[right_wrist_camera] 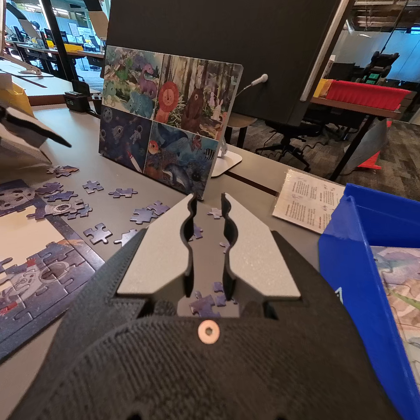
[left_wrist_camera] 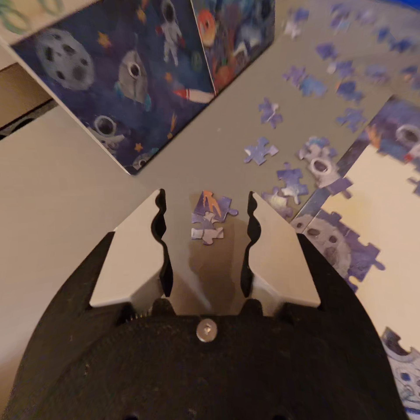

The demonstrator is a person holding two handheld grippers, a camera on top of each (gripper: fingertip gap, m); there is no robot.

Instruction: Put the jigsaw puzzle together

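The left hand-held gripper (left_wrist_camera: pixel 205 195) hangs over the grey counter (left_wrist_camera: pixel 68 204) with its fingers spread wide and nothing in its grasp. Between the fingertips, touching neither black pad, a small cluster of joined puzzle pieces (left_wrist_camera: pixel 210 218) lies flat on the counter; its long axis runs roughly along the fingers, and the end with the orange streak points away from the camera. Just right of the right finger (left_wrist_camera: pixel 272 238) lies the edge of the partly assembled space puzzle (left_wrist_camera: pixel 336 247), with loose blue pieces (left_wrist_camera: pixel 260 151) scattered beyond it. Farther off, left of centre, the picture board (left_wrist_camera: pixel 109 75) stands on the counter, tilted in this view.

The right hand-held gripper (right_wrist_camera: pixel 208 197) is held above the counter with its fingers at a narrow gap, gripping nothing; the counter shows through the slot between the pads. Loose pieces (right_wrist_camera: pixel 203 303) lie on the counter below the slot, one small piece (right_wrist_camera: pixel 214 212) just past the tips. To its left is the assembled puzzle (right_wrist_camera: pixel 45 268), to its right a blue bin (right_wrist_camera: pixel 354 284) and a printed sheet (right_wrist_camera: pixel 306 202). Beyond the tips the picture board (right_wrist_camera: pixel 168 118) stands upright on a white stand (right_wrist_camera: pixel 227 159). The left hand-held gripper shows at the far left edge, above the cluster.
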